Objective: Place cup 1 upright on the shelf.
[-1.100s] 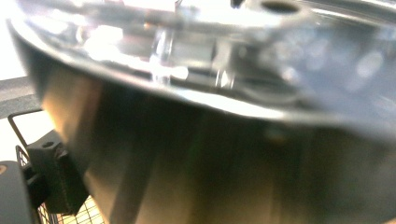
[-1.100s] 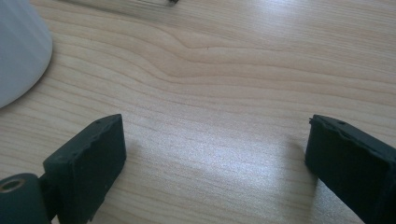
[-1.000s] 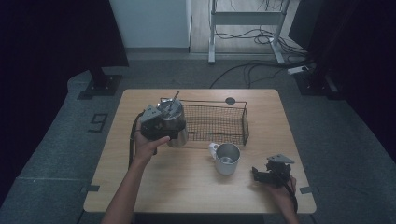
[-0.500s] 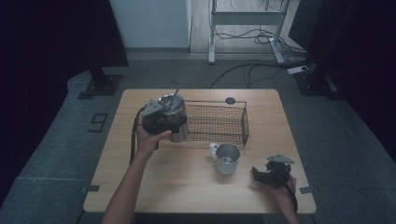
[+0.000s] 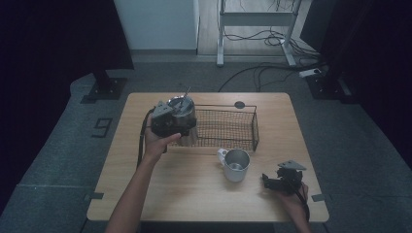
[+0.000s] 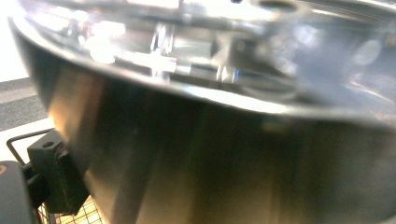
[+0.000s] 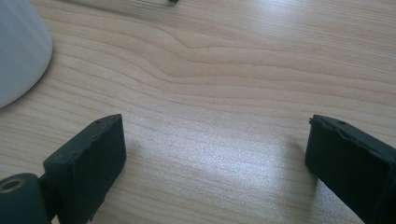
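Jaws of the left gripper (image 5: 176,127) are clamped on one steel pot (image 5: 182,112), held upright with its mouth up over the left end of the single wire basket (image 5: 228,127); a thin rod in it leans up and right. One metal mug (image 5: 236,165) stands upright on the desk (image 5: 194,179). Right gripper (image 5: 273,183) rests near it, jaws wide apart, holding nothing.

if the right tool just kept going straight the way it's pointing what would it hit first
Probably the steel mug: the right tool rests on the table pointing toward it, though it might just pass its near side.
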A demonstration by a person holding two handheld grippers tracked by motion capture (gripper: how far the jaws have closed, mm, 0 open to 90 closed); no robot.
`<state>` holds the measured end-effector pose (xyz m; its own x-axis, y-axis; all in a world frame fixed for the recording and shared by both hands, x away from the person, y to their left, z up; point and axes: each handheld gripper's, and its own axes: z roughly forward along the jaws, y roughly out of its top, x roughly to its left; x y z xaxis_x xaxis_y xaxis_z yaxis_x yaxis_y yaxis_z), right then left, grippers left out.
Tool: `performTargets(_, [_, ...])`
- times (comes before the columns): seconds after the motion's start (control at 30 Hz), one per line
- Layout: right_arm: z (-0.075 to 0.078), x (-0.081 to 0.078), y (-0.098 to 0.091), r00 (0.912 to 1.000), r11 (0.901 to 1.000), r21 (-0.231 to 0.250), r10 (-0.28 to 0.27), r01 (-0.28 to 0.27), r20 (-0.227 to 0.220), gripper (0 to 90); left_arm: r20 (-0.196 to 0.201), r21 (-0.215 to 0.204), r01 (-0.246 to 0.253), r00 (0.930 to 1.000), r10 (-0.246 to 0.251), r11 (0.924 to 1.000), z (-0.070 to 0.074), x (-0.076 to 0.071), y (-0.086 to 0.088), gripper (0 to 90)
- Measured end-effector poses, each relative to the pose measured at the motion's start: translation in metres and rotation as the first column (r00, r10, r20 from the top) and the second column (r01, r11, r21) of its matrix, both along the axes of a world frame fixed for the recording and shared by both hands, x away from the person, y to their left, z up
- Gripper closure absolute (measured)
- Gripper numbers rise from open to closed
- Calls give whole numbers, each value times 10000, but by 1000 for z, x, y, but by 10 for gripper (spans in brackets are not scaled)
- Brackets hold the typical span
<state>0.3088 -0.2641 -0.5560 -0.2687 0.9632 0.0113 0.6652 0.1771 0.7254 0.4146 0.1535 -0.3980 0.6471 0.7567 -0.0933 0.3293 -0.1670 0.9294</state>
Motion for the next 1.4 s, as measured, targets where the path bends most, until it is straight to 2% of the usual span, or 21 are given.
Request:
performTargets(0.77, [0,0,0,10000,10000,12,-12,12,28,50,-196,64,-123,9997,124,9999,3,24,-10,35])
performTargets(1.27, [0,0,0,10000,10000,10,-12,12,29,50,-385,330,-187,9991,200,9993,-1,38,-18,35])
performTargets(1.4, [0,0,0,10000,10000,9,-12,12,31,50,-382,262,-176,9991,186,9995,1,41,-18,35])
